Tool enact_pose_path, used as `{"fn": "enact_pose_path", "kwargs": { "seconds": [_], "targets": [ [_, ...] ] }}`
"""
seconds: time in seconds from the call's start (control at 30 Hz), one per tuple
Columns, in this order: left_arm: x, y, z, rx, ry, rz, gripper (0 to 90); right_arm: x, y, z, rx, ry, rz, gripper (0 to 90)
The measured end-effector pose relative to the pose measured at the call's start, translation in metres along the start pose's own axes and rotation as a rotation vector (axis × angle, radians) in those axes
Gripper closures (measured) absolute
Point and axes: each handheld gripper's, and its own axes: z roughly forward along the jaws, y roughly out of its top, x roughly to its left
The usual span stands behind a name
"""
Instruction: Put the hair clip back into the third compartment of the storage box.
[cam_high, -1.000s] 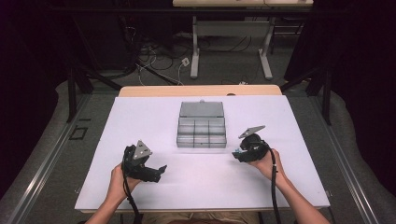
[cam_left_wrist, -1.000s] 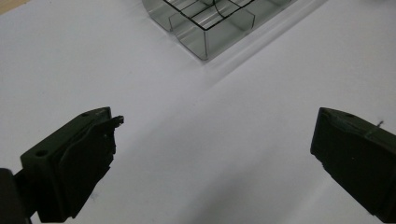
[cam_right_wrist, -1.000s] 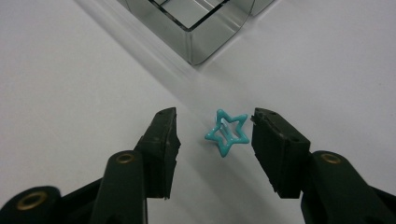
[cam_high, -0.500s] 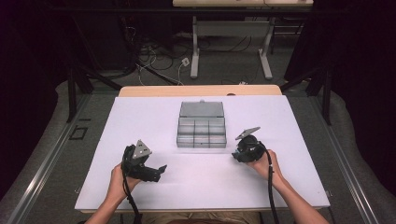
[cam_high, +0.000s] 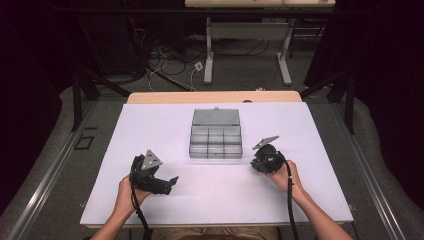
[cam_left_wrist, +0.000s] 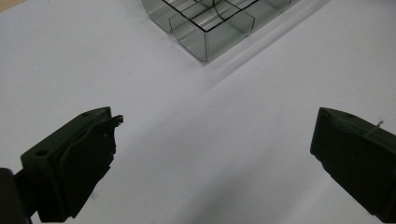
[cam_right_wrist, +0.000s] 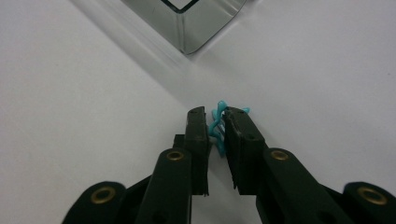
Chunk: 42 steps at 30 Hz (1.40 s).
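A clear plastic compartment box (cam_high: 215, 155) with its lid laid back sits at the table's middle; one corner of the box (cam_right_wrist: 196, 23) lies just ahead of my right jaws. My right gripper (cam_high: 256, 162) rests low on the table to the right of the box. Its jaws have just been closing and now pinch a small turquoise clip (cam_right_wrist: 215, 122) between the right gripper's tips (cam_right_wrist: 215, 116). My left gripper (cam_high: 169, 184) lies at the front left, and its jaws (cam_left_wrist: 212, 154) stand wide open over bare table, with the box (cam_left_wrist: 205, 32) some way ahead.
The white table top (cam_high: 150, 130) ends at a wooden strip (cam_high: 215, 97) along the far edge. Beyond are dark floor, cables and table legs. A person's forearms come in from the bottom edge.
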Motion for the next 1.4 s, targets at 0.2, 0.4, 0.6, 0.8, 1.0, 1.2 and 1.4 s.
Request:
{"fn": "enact_pose_path", "kwargs": {
  "seconds": [0.2,0.4,0.6,0.8,1.0,1.2,1.4],
  "targets": [
    [0.0,0.0,0.0,-0.002,0.003,0.004,0.0,-0.001,0.0,-0.005,-0.004,-0.019,-0.002,85.9],
    [0.0,0.0,0.0,0.0,0.005,0.006,0.0,-0.003,0.001,-0.009,-0.012,-0.04,0.004,88.4],
    [0.0,0.0,-0.001,0.001,0.006,0.006,0.0,-0.004,0.0,-0.011,-0.039,-0.053,0.017,89.7],
    [0.0,0.001,-0.001,-0.003,0.008,0.002,0.0,-0.004,0.001,-0.013,-0.033,-0.058,0.008,89.8],
    [0.0,0.001,-0.002,-0.001,0.012,0.003,0.0,-0.005,0.002,-0.017,-0.051,-0.067,-0.003,89.8],
    [-0.001,0.001,-0.001,-0.013,0.025,0.01,0.0,-0.005,0.002,-0.022,-0.082,-0.077,0.009,89.8],
    [-0.001,0.001,-0.001,-0.007,0.018,0.012,0.0,-0.004,0.003,-0.025,-0.108,-0.073,0.011,89.8]
  ]
}}
